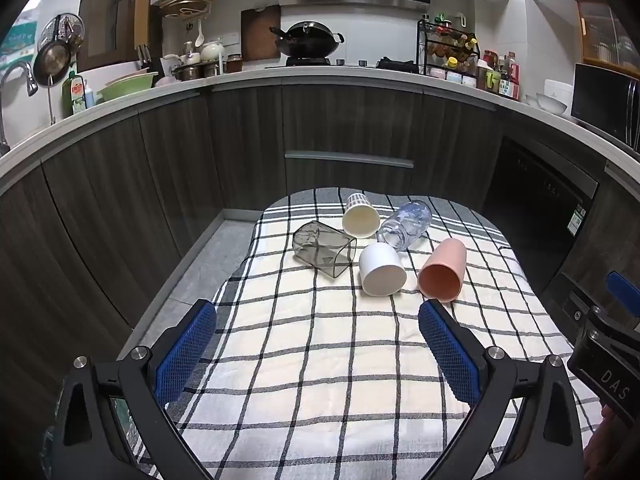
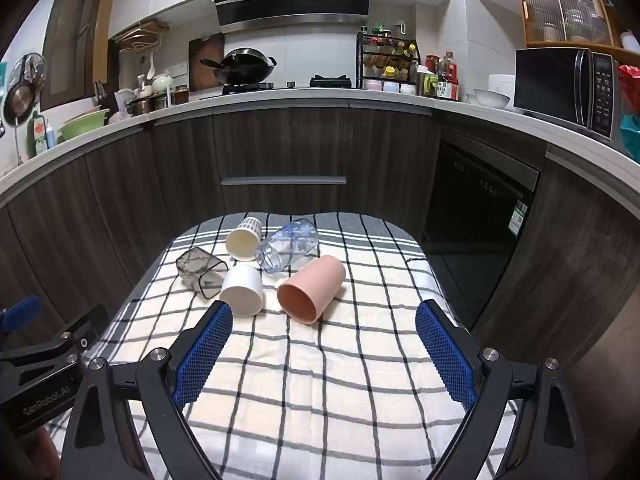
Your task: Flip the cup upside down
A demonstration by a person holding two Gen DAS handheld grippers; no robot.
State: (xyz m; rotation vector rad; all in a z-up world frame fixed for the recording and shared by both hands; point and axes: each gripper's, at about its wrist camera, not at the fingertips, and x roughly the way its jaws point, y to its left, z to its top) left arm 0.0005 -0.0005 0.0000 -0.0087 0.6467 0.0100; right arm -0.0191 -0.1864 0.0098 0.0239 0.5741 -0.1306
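Several cups lie on their sides on a checked cloth point(image 1: 320, 360): a pink cup point(image 1: 442, 276), a white cup point(image 1: 382, 270), a smoky grey square cup point(image 1: 324, 248), a cream paper cup point(image 1: 360, 218) and a clear glass jar point(image 1: 406, 224). The right wrist view shows them too: the pink cup point(image 2: 312, 290), the white cup point(image 2: 242, 290), the grey cup point(image 2: 200, 274), the paper cup point(image 2: 244, 240) and the jar point(image 2: 288, 250). My left gripper point(image 1: 318, 324) is open and empty, short of the cups. My right gripper point(image 2: 324, 328) is open and empty, just before the pink cup.
The cloth point(image 2: 320, 380) covers a small table in front of dark kitchen cabinets point(image 1: 348, 128). A dishwasher front point(image 2: 480, 208) stands to the right. The right gripper's body point(image 1: 608, 344) shows at the right edge of the left view, the left gripper's body point(image 2: 44, 364) at the left edge of the right view.
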